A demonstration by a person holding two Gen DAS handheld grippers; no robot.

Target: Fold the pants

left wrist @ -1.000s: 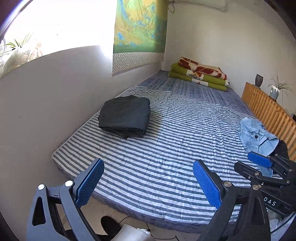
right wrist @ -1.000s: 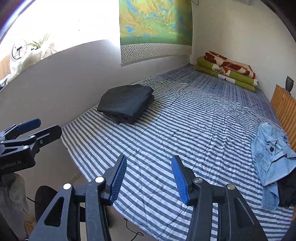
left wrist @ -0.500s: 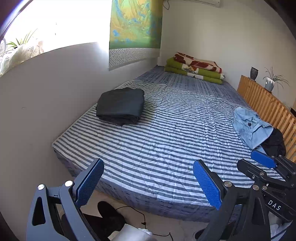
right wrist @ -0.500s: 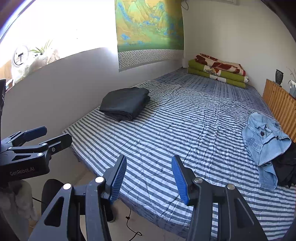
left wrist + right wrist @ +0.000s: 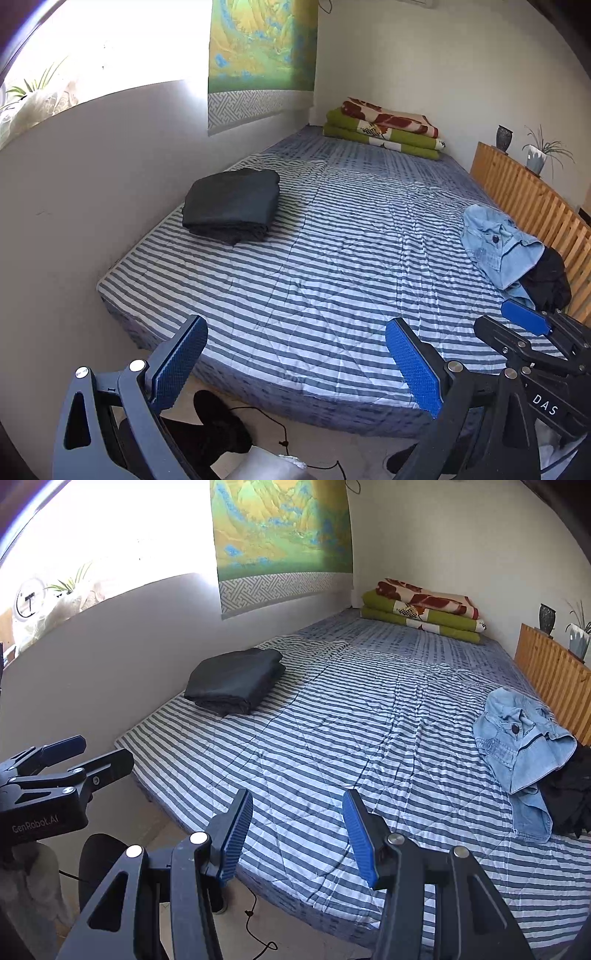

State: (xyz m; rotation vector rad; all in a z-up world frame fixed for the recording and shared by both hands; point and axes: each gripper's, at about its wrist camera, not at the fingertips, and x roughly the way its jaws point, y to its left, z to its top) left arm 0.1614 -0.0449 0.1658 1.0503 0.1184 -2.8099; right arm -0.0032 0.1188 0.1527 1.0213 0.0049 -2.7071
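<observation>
A bed [image 5: 332, 280] with a blue-and-white striped cover fills most of both views, its left edge against the wall. Folded green and red blankets [image 5: 384, 129] lie at its far end. Dark folded pants [image 5: 232, 203] rest near the left edge, well apart from crumpled light-blue denim pants [image 5: 521, 738] at the right edge by the wooden slatted rail [image 5: 535, 206], with a black garment [image 5: 569, 794] just beside them. Both tools hang over the bed's near edge: the left tool [image 5: 295, 365] is spread wide and empty; the right tool [image 5: 297, 834] is released too, nothing between its blue pads.
</observation>
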